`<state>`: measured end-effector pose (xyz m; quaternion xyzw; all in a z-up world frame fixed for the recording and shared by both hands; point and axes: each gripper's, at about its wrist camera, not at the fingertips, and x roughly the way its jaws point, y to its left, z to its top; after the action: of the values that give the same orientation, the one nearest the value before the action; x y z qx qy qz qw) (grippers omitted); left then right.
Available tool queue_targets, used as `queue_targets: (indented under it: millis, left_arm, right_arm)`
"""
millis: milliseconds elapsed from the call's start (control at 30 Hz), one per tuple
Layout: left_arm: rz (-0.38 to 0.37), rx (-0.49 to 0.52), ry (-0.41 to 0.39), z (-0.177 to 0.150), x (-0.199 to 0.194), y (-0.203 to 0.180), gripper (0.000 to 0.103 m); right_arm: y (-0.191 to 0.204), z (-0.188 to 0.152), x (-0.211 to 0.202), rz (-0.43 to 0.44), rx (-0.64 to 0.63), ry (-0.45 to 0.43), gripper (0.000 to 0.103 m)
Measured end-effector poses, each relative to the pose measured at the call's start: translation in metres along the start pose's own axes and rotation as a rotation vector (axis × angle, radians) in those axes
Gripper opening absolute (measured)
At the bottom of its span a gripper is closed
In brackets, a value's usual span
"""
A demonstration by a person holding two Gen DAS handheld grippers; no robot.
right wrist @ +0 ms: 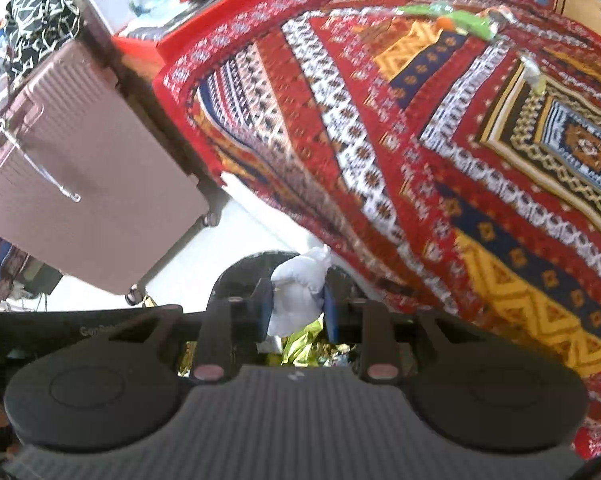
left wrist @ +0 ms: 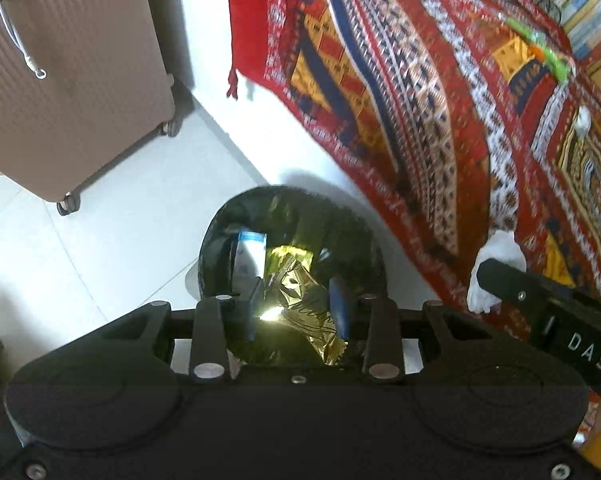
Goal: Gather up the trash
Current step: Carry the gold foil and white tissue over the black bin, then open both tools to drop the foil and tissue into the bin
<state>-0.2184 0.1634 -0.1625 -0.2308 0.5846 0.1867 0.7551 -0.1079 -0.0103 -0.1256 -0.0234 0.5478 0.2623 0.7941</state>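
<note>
At the far left of both views we see one pinkish-brown ribbed suitcase (left wrist: pixel 72 92) standing on its wheels on the white tiled floor (left wrist: pixel 112 248); in the right wrist view a black-and-white patterned bundle (right wrist: pixel 40 28) sits on top of it. Beside the suitcase, down on the floor, we count one black bin (left wrist: pixel 292 216) lined with a dark bag, and one pale blue and white carton (left wrist: pixel 252 252) lies inside it.

Our left tool (left wrist: pixel 296 308) hangs directly over the bin mouth, its two blue pads closed narrowly on one gold foil wrapper (left wrist: pixel 308 312), which is pinched between them above the opening. In the right wrist view we see our right tool (right wrist: pixel 298 304) at the bin's rim, its two pads clamped on one crumpled white tissue (right wrist: pixel 300 292); the same tissue shows at the tip of that tool on the right side of the left wrist view. Gold foil glints under it in the bin.

To the right, one red patterned blanket (left wrist: pixel 440 120) covers a bed and drapes down beside the bin. On it we count one green and orange wrapper (right wrist: pixel 452 20), and one small clear wrapper (right wrist: pixel 534 72) lying apart from it. Bookshelves (left wrist: pixel 580 0) fill the far right corner.
</note>
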Motion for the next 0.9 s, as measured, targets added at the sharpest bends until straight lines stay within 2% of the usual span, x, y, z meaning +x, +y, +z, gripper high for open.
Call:
queue_targets:
  millis: [300,667,867,900]
  left_arm:
    - [0.007,0.044,0.059,-0.008,0.017,0.008,0.034]
    - [-0.009,0.048,0.074,-0.002,0.028,0.01,0.035]
    - [-0.027,0.032,0.072,0.0,0.03,0.013,0.04]
    - [-0.03,0.029,0.071,0.001,0.03,0.014,0.041]
  right_arm:
    - [0.005,-0.002,0.019,0.026,0.017,0.07,0.032]
    - [0.013,0.002,0.036,0.025,0.005,0.11,0.033]
    - [0.016,0.004,0.036,0.028,0.002,0.103,0.036]
    - [0.016,0.005,0.036,0.027,0.003,0.101,0.042]
